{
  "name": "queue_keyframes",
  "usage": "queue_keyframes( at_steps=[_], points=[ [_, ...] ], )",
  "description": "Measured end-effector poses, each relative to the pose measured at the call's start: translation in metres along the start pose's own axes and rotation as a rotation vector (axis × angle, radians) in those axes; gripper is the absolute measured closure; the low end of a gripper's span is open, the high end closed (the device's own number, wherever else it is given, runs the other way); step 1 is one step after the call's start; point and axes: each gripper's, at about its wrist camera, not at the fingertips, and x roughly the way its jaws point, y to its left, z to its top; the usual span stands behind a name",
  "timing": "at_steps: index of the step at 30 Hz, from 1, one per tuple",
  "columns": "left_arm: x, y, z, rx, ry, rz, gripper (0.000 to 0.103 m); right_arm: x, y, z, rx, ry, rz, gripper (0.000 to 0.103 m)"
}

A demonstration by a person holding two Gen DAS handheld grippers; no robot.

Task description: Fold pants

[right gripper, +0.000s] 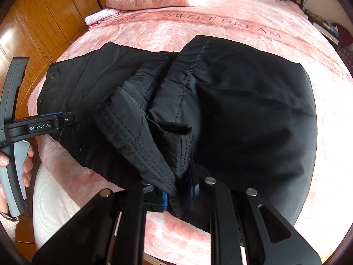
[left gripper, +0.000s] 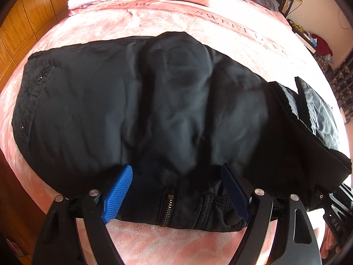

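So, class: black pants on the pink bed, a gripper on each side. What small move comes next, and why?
Probably lower the right gripper and lay its hem on the pants. Its pads pinch the cuff, which hangs bunched above the folded part, while the left gripper stands open at the waistband.

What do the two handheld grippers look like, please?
Both are black, with linkage arms joined by round silver pins. The left gripper has ribbed blue finger pads; its body reads "GenRobot.AI" above a grey handle. The right gripper shows blue pads too.
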Motion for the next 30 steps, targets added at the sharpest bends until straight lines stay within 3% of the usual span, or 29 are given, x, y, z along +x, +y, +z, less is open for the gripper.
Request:
queue_keyframes(
  at_steps=[2,5,7,9,16,20,22,30],
  points=[
    [0.001,0.002,0.0,-0.003,-0.001,-0.003,0.02,0.001,0.002,-0.002,-0.015,0.004,-0.004,0.088],
    [0.0,0.004,-0.001,-0.004,-0.002,-0.007,0.02,0.001,0.006,-0.003,-0.033,0.006,-0.005,0.078],
    [0.0,0.005,-0.001,-0.007,-0.001,-0.011,0.02,-0.003,0.006,-0.003,-0.011,0.01,0.07,0.051],
    [-0.004,0.009,-0.006,-0.009,-0.001,-0.011,0.02,-0.012,0.005,-0.003,0.025,-0.002,0.147,0.035],
    [-0.006,0.018,-0.008,-0.007,0.004,-0.005,0.019,-0.023,0.007,-0.003,0.05,-0.018,0.147,0.036],
    [-0.007,0.013,-0.007,0.022,0.013,0.019,0.017,-0.03,0.01,0.0,0.087,-0.031,0.232,0.037],
    [-0.008,0.013,-0.007,0.03,0.012,0.022,0.017,-0.036,0.011,0.001,0.092,-0.041,0.232,0.037],
    [-0.009,0.02,-0.003,0.031,0.018,0.019,0.016,-0.023,0.017,0.0,0.042,-0.003,0.087,0.047]
  ],
)
